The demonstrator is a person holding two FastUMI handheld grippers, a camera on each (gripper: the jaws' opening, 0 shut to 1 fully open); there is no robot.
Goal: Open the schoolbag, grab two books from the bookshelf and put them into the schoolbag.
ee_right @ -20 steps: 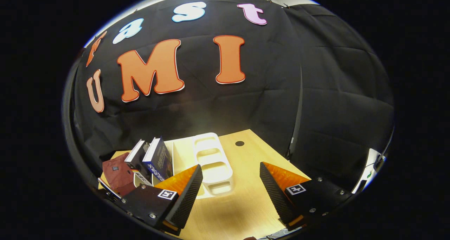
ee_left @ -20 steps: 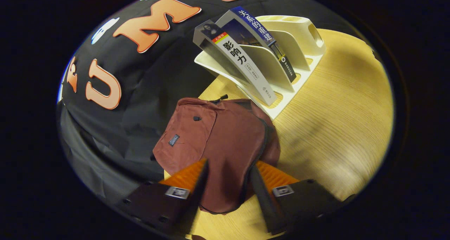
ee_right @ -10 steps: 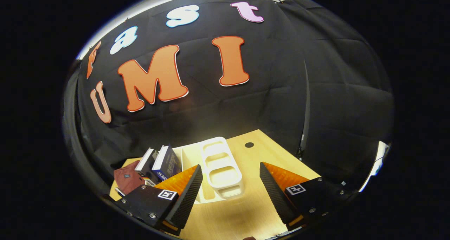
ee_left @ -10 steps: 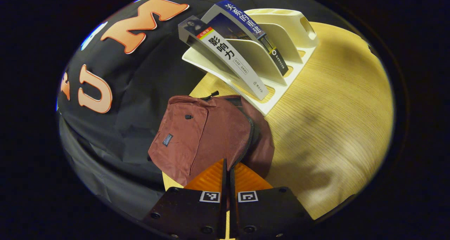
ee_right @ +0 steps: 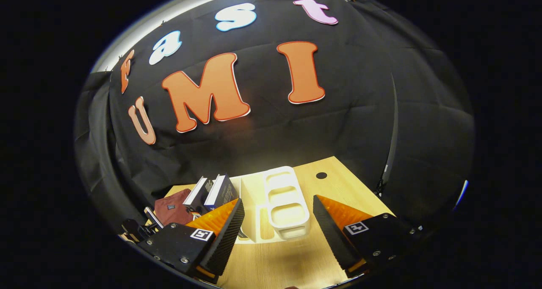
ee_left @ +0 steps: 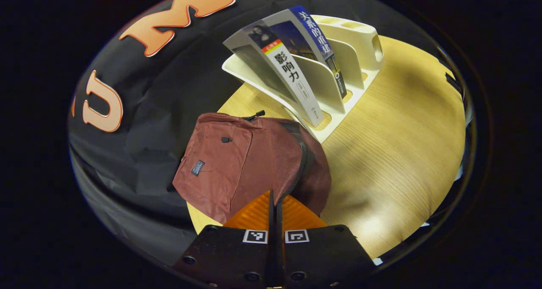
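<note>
— So, how many books (ee_left: 292,71) are on the shelf?

— Two. Both lean in the white bookshelf (ee_left: 338,75), side by side in its slots nearest the booth wall: one with a grey-white spine, one with a dark blue spine (ee_left: 320,41). The remaining slots hold nothing.

— And the schoolbag (ee_left: 245,162)?

— One, dark red, lying flat on the wooden table (ee_left: 394,145) just beside the bookshelf's end. Its black zipper (ee_left: 298,170) curves along the side nearest the shelf.

— What about the left gripper (ee_left: 274,206)?

— Its two fingers are pressed together at the bag's near edge, right where the zipper line ends. Whether they pinch a zipper pull or fabric, I cannot tell.

— The right gripper (ee_right: 278,227)?

— Fingers wide apart, gripping nothing, hanging above the table in front of the bookshelf (ee_right: 283,200). From the right gripper view you also count the two books (ee_right: 211,191) and the one schoolbag (ee_right: 171,208) off to its left.
</note>
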